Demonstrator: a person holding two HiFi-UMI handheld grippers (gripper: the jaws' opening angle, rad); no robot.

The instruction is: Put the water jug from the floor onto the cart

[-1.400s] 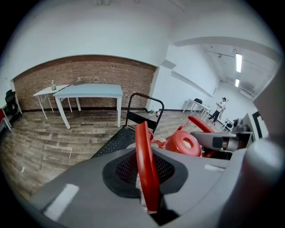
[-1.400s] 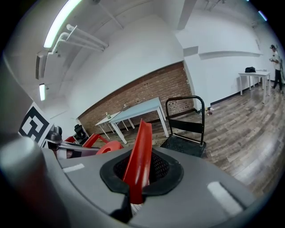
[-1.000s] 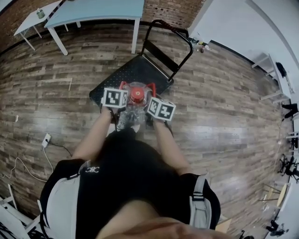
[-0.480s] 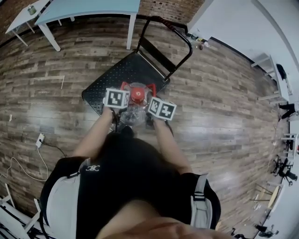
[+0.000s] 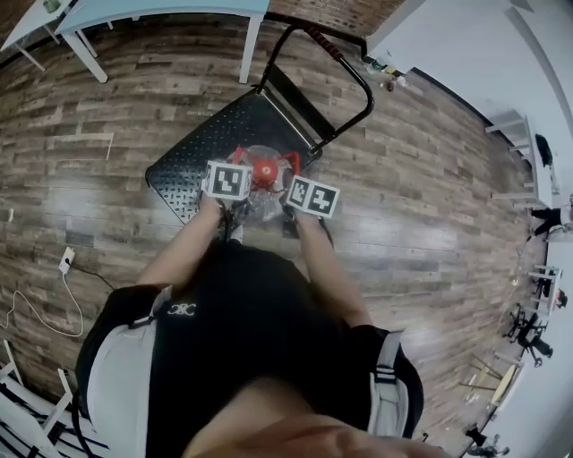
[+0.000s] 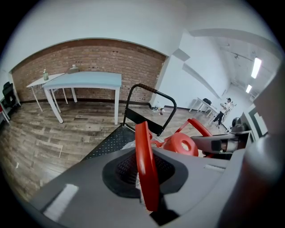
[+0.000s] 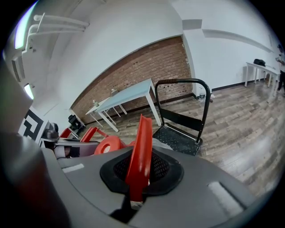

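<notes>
The water jug [image 5: 260, 192] is clear plastic with a red cap [image 5: 262, 169] and red carry handles. It hangs between my two grippers, over the near part of the black cart's platform [image 5: 210, 143]. My left gripper [image 5: 230, 191] is shut on the left red handle [image 6: 144, 160]. My right gripper [image 5: 304, 204] is shut on the right red handle [image 7: 140, 153]. The cap [image 6: 180, 143] shows beyond the left jaws, and the same cap [image 7: 108, 144] sits left of the right jaws. The jug's base is hidden, so I cannot tell whether it touches the platform.
The cart's upright push handle [image 5: 337, 67] stands at its far side. A light blue table [image 5: 161, 9] and a white table stand by the brick wall beyond it. A white power strip with its cable [image 5: 64, 261] lies on the wooden floor at the left.
Both grippers have carried the jug forward and lower, from the cart's near edge to over its platform. The grips on the red handles look the same.
</notes>
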